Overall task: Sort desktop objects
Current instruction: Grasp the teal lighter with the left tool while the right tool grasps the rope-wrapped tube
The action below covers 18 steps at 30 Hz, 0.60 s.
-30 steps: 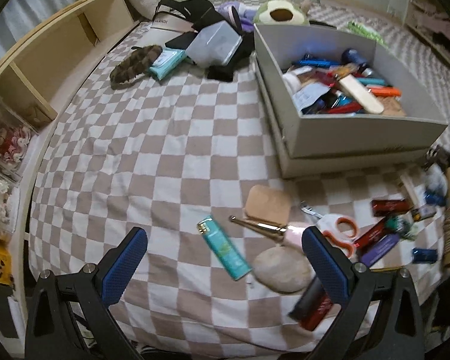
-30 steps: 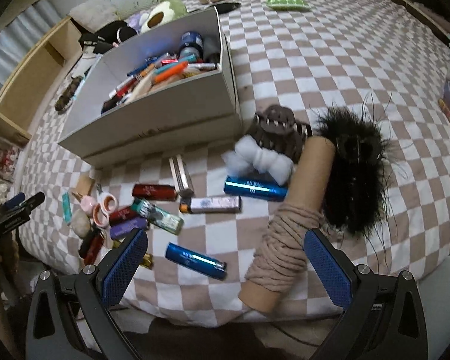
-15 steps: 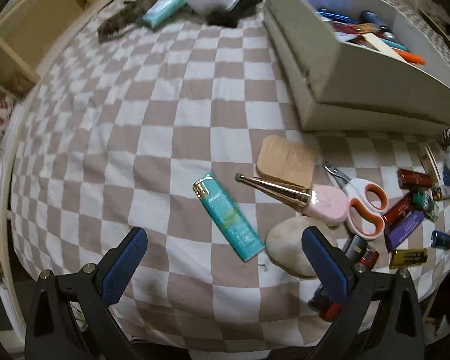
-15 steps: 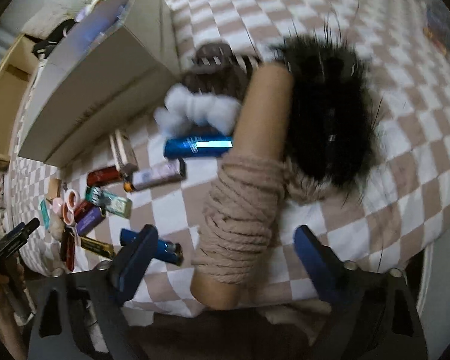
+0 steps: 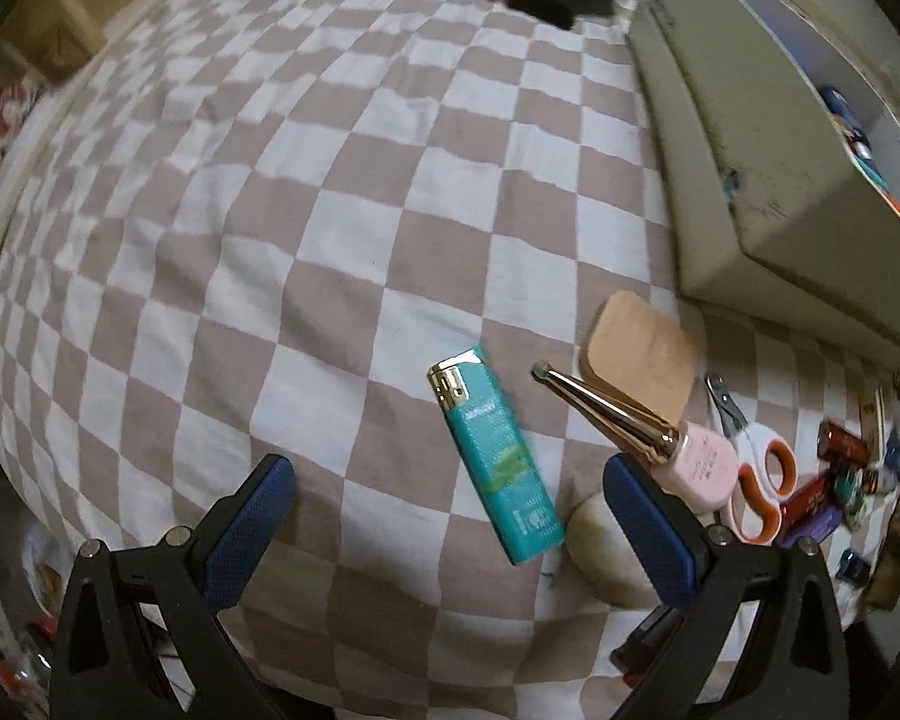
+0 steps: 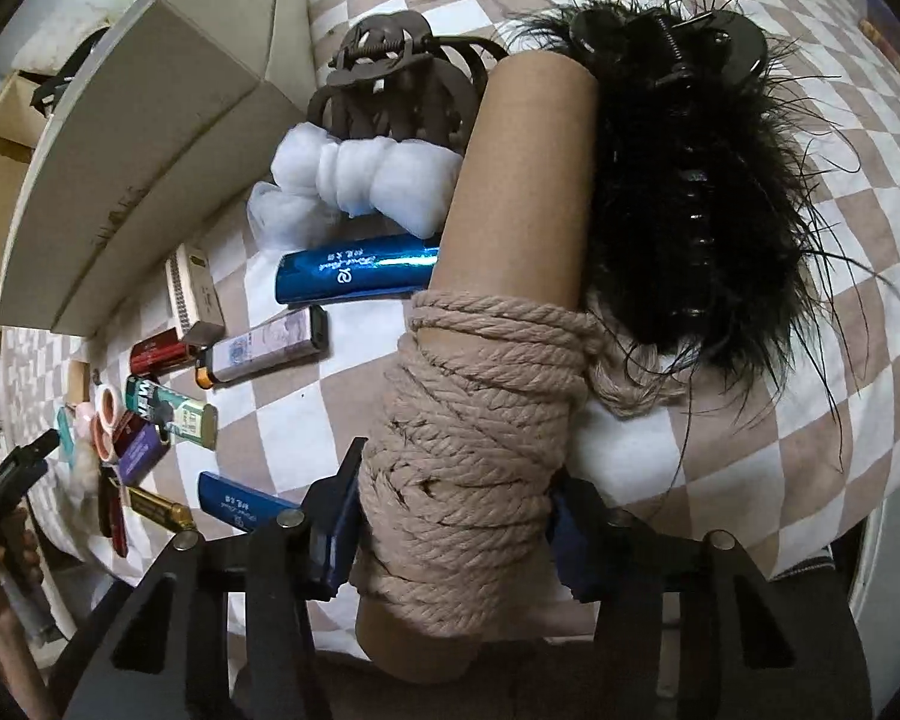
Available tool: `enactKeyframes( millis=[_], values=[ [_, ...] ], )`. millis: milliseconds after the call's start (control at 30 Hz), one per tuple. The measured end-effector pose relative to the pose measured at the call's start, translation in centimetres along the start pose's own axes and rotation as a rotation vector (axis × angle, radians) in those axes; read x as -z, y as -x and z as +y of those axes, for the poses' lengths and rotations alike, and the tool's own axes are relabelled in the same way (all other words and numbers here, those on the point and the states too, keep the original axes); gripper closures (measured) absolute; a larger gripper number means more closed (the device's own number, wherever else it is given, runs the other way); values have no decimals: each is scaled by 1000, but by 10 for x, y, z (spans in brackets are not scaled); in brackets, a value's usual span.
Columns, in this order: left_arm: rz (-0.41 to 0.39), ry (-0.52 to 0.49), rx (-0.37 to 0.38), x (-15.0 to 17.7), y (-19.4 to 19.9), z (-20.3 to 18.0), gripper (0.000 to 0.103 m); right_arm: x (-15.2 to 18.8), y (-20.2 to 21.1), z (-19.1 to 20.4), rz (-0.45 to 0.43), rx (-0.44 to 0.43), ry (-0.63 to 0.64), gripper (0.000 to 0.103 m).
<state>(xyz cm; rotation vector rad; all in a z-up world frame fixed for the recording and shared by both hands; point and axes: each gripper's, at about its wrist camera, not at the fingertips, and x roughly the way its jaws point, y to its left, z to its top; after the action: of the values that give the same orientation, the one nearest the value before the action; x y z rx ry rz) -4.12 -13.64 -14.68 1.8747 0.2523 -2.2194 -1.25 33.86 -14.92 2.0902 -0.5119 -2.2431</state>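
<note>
My right gripper (image 6: 450,516) is shut on the rope-wound end of a cardboard tube of twine (image 6: 486,396), which lies on the checked cloth. A black feathered hair claw (image 6: 690,180) lies against the tube's right side. My left gripper (image 5: 450,504) is open, low over a teal lighter (image 5: 495,456) that lies between its fingers. A gold-capped pink bottle (image 5: 642,426), a tan pad (image 5: 639,354), a pale stone (image 5: 606,546) and orange-handled scissors (image 5: 756,480) lie just to its right.
A grey sorting box (image 5: 768,168) stands at the right of the left wrist view; it also shows in the right wrist view (image 6: 150,138). Blue lighters (image 6: 354,276), other lighters (image 6: 264,348), a white bow (image 6: 354,186) and a brown hair claw (image 6: 402,90) lie left of the tube.
My right gripper has moved down onto the twine tube and closed on its wound end. My left gripper has come lower and closer over the teal lighter, still open.
</note>
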Motion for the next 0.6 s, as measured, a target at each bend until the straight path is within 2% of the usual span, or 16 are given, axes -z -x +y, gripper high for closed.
enactKeyframes(
  millis=[200, 267, 400, 467, 600],
  values=[
    [27, 26, 2, -2, -8, 0, 2, 6, 13, -5, 5, -70, -18, 51],
    [27, 19, -5, -2, -9, -3, 12, 9, 18, -6, 11, -97, -24, 51],
    [20, -18, -45, 0, -10, -12, 21, 14, 26, -9, 13, -139, -32, 51],
    [16, -36, -51, 1, -9, -15, 32, 15, 30, -10, 11, -156, -34, 51],
    [16, -73, -60, 4, -8, -24, 46, 16, 29, -15, 5, -188, -35, 51]
  ],
)
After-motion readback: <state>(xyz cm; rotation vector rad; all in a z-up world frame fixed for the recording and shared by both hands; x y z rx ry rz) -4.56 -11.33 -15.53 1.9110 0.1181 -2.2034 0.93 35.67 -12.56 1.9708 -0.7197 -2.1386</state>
